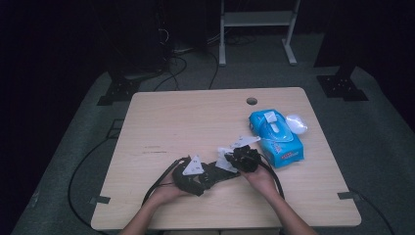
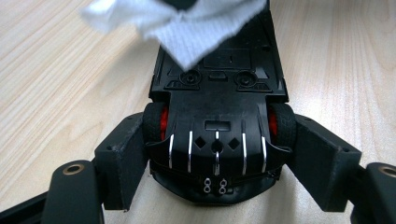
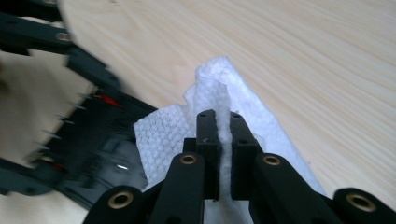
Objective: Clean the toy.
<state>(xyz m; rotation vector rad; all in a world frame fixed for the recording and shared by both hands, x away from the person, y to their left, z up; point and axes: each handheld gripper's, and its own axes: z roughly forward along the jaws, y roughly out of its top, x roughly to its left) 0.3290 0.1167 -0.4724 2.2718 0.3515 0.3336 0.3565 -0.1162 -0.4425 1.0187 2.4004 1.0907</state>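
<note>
A black toy car [image 2: 217,107] with red wheel hubs lies belly-up between the jaws of my left gripper [image 2: 218,161], which is shut on its rear sides by the wheels. My right gripper [image 3: 224,135] is shut on a white wipe [image 3: 163,135], and the wipe rests on the far end of the car's underside [image 2: 187,28]. In the high view both grippers meet at the table's front middle, the left gripper [image 1: 205,177] to the left and the right gripper [image 1: 237,161] just right of it, with the wipe [image 1: 226,160] between them. The car [image 3: 93,149] is blurred in the right gripper view.
A blue pack of wipes [image 1: 276,139] lies right of the hands, with a white roundish piece [image 1: 296,123] beside its far end. The wooden table [image 1: 176,122] has a round cable hole [image 1: 251,101] near its far edge. Black cables [image 1: 159,183] trail off the front left.
</note>
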